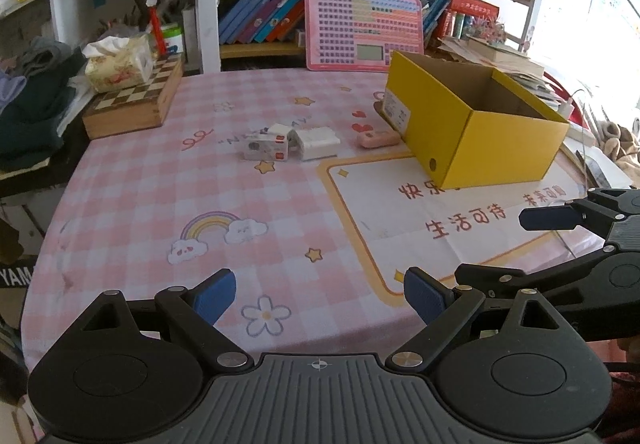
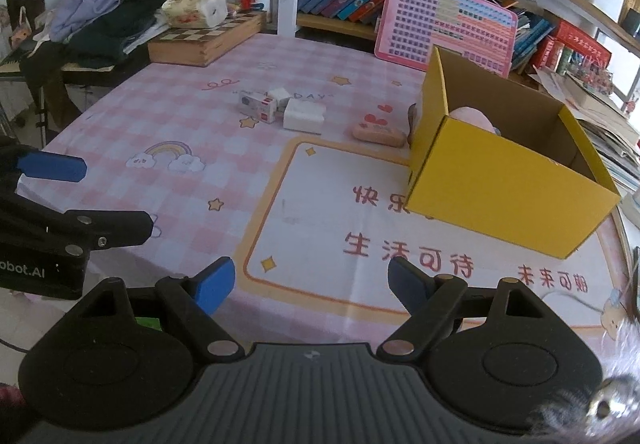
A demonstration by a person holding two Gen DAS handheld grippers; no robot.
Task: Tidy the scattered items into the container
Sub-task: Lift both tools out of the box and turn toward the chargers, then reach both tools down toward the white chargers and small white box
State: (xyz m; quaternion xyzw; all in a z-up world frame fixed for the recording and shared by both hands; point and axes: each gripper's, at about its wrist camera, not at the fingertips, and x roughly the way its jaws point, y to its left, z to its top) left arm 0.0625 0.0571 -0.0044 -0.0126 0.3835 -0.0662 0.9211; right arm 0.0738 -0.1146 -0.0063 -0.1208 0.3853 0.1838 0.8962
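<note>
Progress looks partial: a rounded pink item (image 2: 472,116), hard to identify, sits inside the open yellow cardboard box (image 2: 500,199) ahead-right of the right hand-held gripper (image 2: 310,284). Small white packets (image 1: 288,143) and a flat pink case (image 1: 378,138) remain on the bench (image 1: 140,203) ahead of the left hand-held gripper (image 1: 320,298); both spread wide, empty, the right narrowing.

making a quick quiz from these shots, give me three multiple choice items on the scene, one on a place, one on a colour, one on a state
1. Where does the pink case lie?
A. on the chessboard box
B. on the cloth beside the container
C. on a shelf

2. What colour is the container outside?
A. yellow
B. green
C. white

3. How does the left tool stand?
A. shut on a white box
B. open, holding nothing
C. shut on the pink case

Key:
1 B, it rests on the tablecloth by the container's wall.
2 A, its outer walls are yellow.
3 B, its blue pads stand apart over bare cloth.
</note>
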